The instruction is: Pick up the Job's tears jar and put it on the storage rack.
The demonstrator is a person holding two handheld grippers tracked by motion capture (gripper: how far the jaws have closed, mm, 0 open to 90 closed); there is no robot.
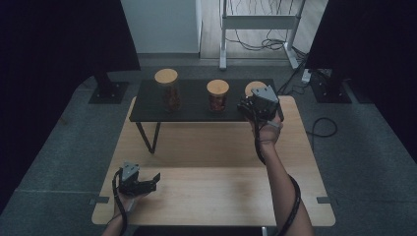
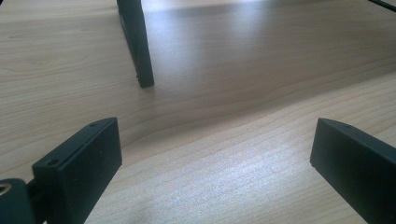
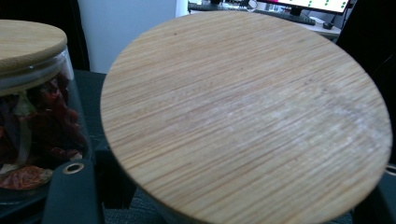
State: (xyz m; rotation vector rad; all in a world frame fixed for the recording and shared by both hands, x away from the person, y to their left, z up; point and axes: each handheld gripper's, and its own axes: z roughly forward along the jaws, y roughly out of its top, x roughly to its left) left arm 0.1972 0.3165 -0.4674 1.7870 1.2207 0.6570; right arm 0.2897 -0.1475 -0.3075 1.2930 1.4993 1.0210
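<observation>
Three glass jars with round bamboo lids stand on a low black shelf (image 1: pixel 194 112) at the back of the wooden table (image 1: pixel 211 189). My right gripper (image 1: pixel 252 101) is at the right jar (image 1: pixel 253 88). That jar's lid (image 3: pixel 243 116) looms close, and a black finger (image 3: pixel 70 196) sits on either side of the glass under it, shut on the jar. Beside it stands the middle jar (image 3: pixel 37 116) with red dried pieces inside. My left gripper (image 1: pixel 150 181) rests low at the table's front left, open, with bare wood between its fingers (image 2: pixel 79 168).
The left jar (image 1: pixel 169 93) and middle jar (image 1: pixel 217 96) stand apart on the shelf. A black shelf leg (image 2: pixel 137 42) rises ahead of the left gripper. Behind the table are a white stand (image 1: pixel 258 22), floor cables (image 1: pixel 322 128) and dark curtains at both sides.
</observation>
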